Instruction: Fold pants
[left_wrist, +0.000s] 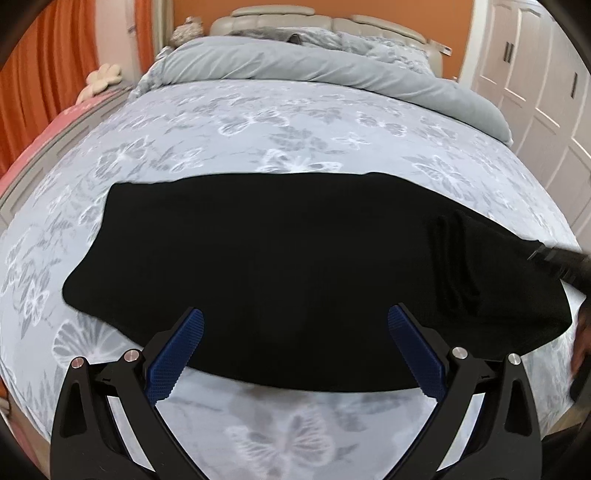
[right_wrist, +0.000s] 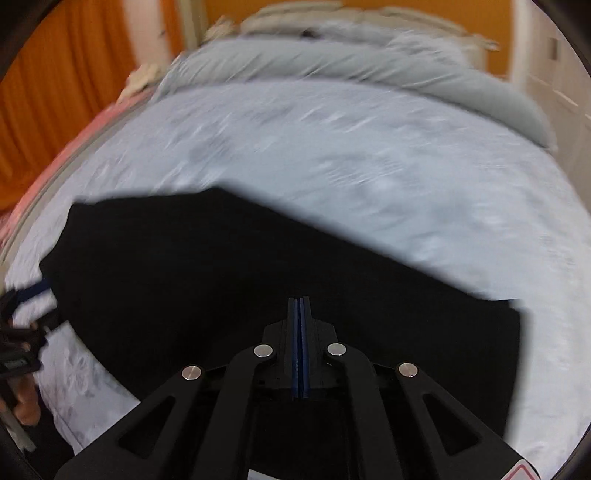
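Observation:
Black pants (left_wrist: 266, 266) lie flat across the bed, folded lengthwise, and also show in the blurred right wrist view (right_wrist: 207, 280). My left gripper (left_wrist: 295, 325) is open and empty, its blue pads (left_wrist: 177, 354) hovering over the pants' near edge. My right gripper (right_wrist: 299, 306) has its pads pressed together above the pants' right part; I cannot tell whether cloth is pinched between them. In the left wrist view it is a dark shape (left_wrist: 557, 262) at the pants' right end.
The bed has a pale blue butterfly-print sheet (left_wrist: 295, 125) and a rolled grey duvet (left_wrist: 314, 70) by the headboard. Orange curtains (left_wrist: 40, 74) hang left, white wardrobe doors (left_wrist: 535, 81) stand right. The bed's near edge is just below the grippers.

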